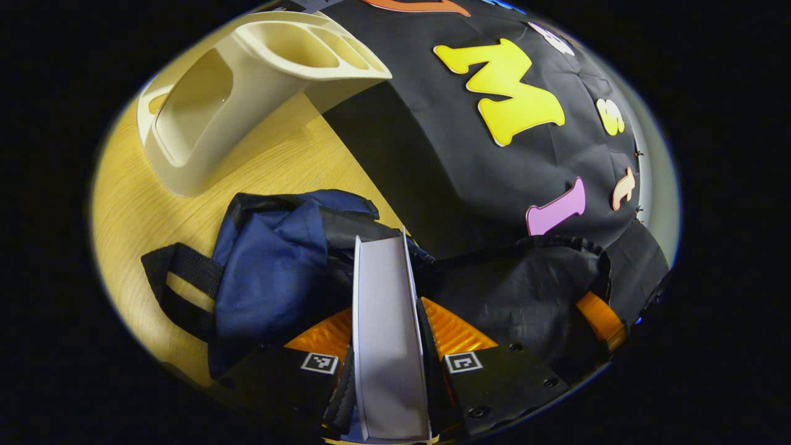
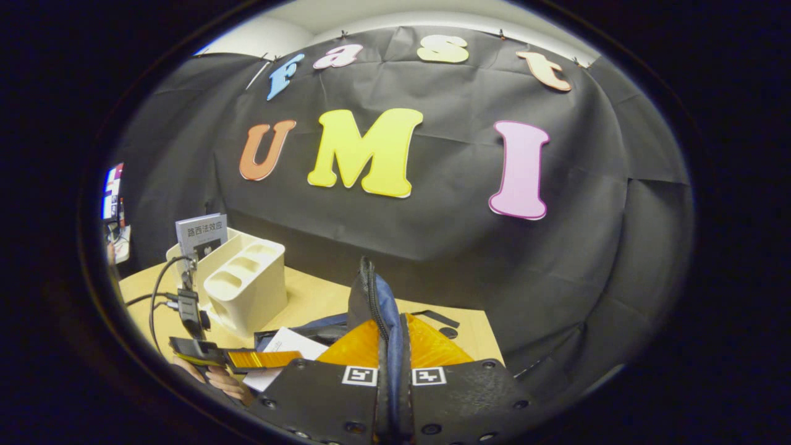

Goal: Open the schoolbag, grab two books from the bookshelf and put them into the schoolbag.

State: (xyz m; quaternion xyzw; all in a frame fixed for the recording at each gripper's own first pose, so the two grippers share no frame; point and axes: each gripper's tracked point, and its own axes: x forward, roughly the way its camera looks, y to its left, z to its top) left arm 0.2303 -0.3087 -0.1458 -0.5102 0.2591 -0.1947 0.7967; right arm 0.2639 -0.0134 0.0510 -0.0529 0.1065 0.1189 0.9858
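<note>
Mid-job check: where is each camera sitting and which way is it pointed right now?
Left gripper view: rides the left tool, shut on a white book, looking down over the open schoolbag toward the cream bookshelf on the table.
Right gripper view: rides the right tool, shut on the schoolbag's zipper edge, facing the booth wall; a hand holding the other tool shows at lower left.
Shared: schoolbag, bookshelf, white book, table.

A light wooden table (image 1: 290, 161) carries everything, its grain running pale yellow. Behind it hangs the booth's black cloth wall (image 2: 445, 247), creased in places. A black cable (image 2: 156, 285) loops above the table's left end.
</note>
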